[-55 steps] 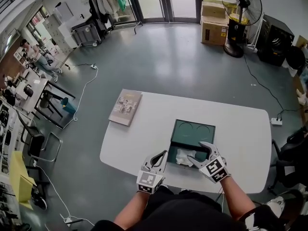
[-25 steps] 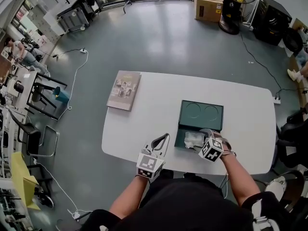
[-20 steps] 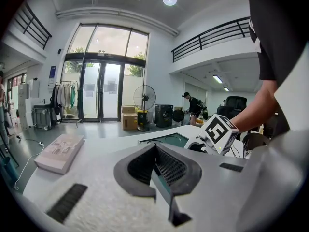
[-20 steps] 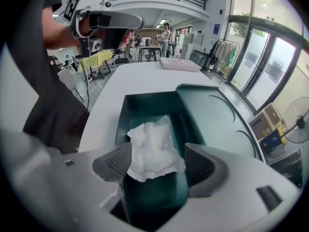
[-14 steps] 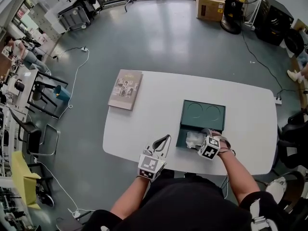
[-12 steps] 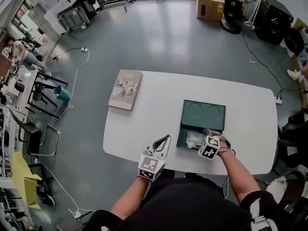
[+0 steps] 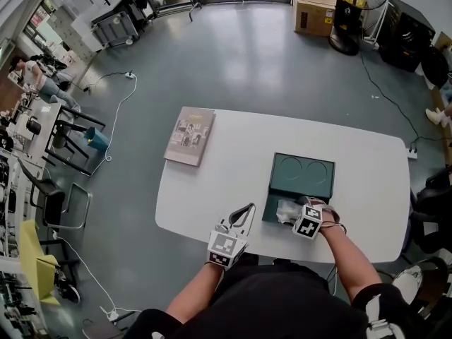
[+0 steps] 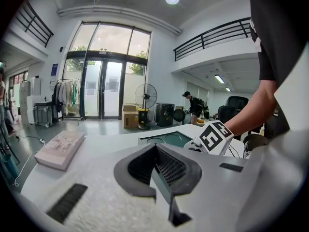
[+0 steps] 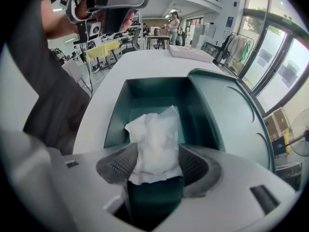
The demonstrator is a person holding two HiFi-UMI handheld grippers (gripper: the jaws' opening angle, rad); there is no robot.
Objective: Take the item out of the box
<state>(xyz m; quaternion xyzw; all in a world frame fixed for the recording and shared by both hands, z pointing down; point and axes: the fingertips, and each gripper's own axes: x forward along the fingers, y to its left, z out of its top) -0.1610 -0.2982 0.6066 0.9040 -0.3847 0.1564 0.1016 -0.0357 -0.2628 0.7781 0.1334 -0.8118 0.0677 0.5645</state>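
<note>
A white table [image 7: 226,161] is seen under both tools, and a book [image 7: 189,135] is laid on it well beyond the jaws of the left gripper [image 7: 247,209] and to their left. These jaws are brought together at the tips with nothing between them, and are held above the table edge, well apart from the dark green box [image 9: 118,115]. The right gripper [image 9: 155,151] is pointed steeply down into that box. Its jaws are hemmed by the box's walls to the left and beyond, and by the opened lid [image 9: 227,124], marked with two round recesses, just to the right. The person's dark sleeve is seen at the far left of these jaws. The jaws have just been closing, and the white wrapped item [image 9: 153,137] is now caught between them, with a pad against each side. The item is crumpled, pale and papery, folded into a soft lump. It is seated in the box's near compartment and reaches beyond the jaw tips.
</note>
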